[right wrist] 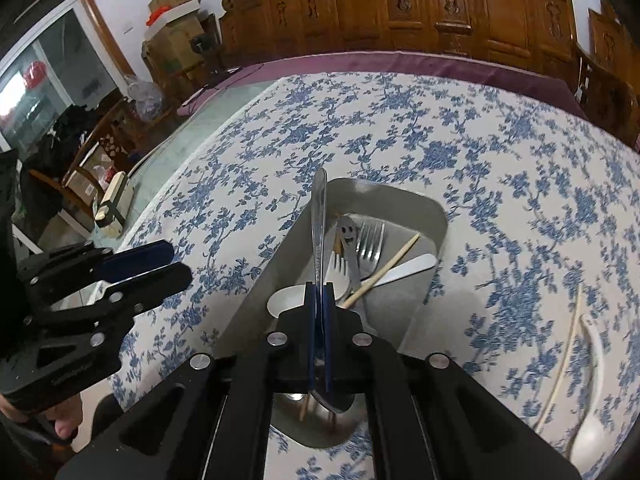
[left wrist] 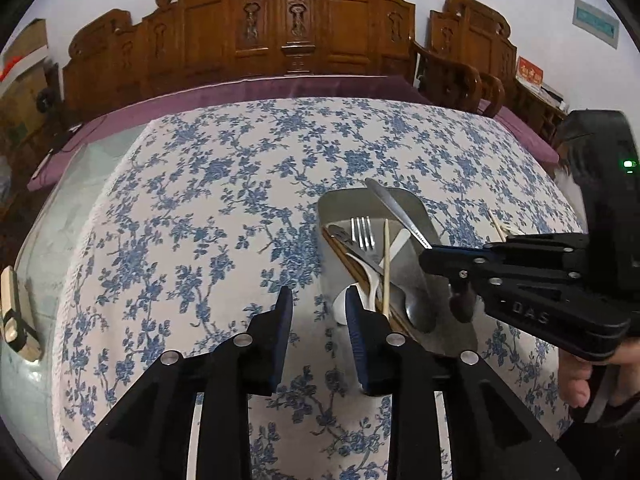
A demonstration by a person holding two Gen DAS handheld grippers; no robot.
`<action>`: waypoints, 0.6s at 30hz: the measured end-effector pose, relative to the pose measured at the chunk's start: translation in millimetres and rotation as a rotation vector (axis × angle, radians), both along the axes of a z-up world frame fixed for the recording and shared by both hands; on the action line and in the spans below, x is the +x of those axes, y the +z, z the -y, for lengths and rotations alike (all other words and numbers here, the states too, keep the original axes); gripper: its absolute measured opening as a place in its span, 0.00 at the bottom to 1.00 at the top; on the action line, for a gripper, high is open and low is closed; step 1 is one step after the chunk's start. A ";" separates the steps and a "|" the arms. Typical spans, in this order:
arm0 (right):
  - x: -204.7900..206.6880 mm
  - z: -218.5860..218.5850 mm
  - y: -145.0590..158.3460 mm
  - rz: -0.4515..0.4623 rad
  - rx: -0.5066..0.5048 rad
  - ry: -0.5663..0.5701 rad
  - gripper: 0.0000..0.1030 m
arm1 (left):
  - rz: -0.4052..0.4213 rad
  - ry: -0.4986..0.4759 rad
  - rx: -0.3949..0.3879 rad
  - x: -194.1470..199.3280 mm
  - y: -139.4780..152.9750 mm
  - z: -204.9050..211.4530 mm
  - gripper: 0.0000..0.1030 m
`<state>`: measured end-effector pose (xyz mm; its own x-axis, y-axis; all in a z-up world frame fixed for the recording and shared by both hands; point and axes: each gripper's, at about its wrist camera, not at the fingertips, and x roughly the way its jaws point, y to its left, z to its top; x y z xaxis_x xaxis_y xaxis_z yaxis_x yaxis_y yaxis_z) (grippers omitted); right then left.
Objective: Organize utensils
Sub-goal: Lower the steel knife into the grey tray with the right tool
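A metal tray [left wrist: 332, 200] [right wrist: 436, 208] sits on the blue-flowered tablecloth [left wrist: 224, 184]. In it lie a fork [left wrist: 362, 232] [right wrist: 370, 240], a wooden chopstick [left wrist: 386, 268] [right wrist: 384, 268], a white ceramic spoon [right wrist: 286, 298] and other metal cutlery. My right gripper [right wrist: 320, 286] [left wrist: 436, 272] hovers over the tray's near end, shut on a metal spoon [right wrist: 319, 216] [left wrist: 390, 204] whose handle points away from me. My left gripper [left wrist: 319, 294] [right wrist: 178, 262] is open and holds nothing, just left of the tray above the cloth.
One loose chopstick [right wrist: 560, 360] [left wrist: 496, 224] and a white spoon [right wrist: 592, 400] lie on the cloth right of the tray. A small cream device [left wrist: 16, 316] [right wrist: 114, 200] rests on the bare glass table at the left. A carved wooden bench [left wrist: 280, 32] with a purple cushion runs along the far side.
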<state>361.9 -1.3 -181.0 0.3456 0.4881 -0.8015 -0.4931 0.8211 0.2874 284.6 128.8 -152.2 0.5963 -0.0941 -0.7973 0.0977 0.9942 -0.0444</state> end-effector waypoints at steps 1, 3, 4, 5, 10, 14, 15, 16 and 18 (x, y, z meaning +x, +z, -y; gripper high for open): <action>1.1 -1.8 -2.9 -0.007 0.000 -0.003 0.04 | 0.000 0.002 -0.001 -1.0 -0.3 -1.6 0.25; 2.9 -5.6 -8.8 -0.017 -0.002 -0.009 0.04 | 0.000 0.009 -0.004 -1.7 -0.8 -5.2 0.29; 3.8 -7.4 -11.8 -0.024 -0.004 -0.011 0.04 | 0.000 0.011 -0.006 -1.9 -0.8 -6.7 0.30; 4.1 -8.4 -13.8 -0.027 -0.005 -0.013 0.04 | 0.000 0.013 -0.009 -2.2 -1.1 -8.2 0.30; 8.6 -12.0 -24.2 -0.040 -0.019 -0.033 0.04 | -0.004 0.018 -0.011 -3.2 -3.1 -11.7 0.31; 13.3 -8.9 -30.5 -0.051 -0.029 -0.054 0.04 | -0.004 0.017 -0.015 -3.4 -3.4 -12.7 0.32; 14.6 -7.7 -31.8 -0.055 -0.031 -0.058 0.05 | -0.004 0.017 -0.014 -3.4 -3.4 -12.7 0.32; 15.5 -6.7 -32.9 -0.058 -0.034 -0.061 0.05 | -0.004 0.017 -0.014 -3.6 -3.3 -12.9 0.32; 15.8 -5.0 -33.4 -0.057 -0.036 -0.063 0.06 | -0.004 0.017 -0.014 -3.3 -3.3 -12.7 0.33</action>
<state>377.8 3.7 -214.3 0.3275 0.4373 -0.8376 -0.4240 0.8602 0.2833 281.4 141.5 -155.5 0.5947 -0.0953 -0.7983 0.0807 0.9950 -0.0586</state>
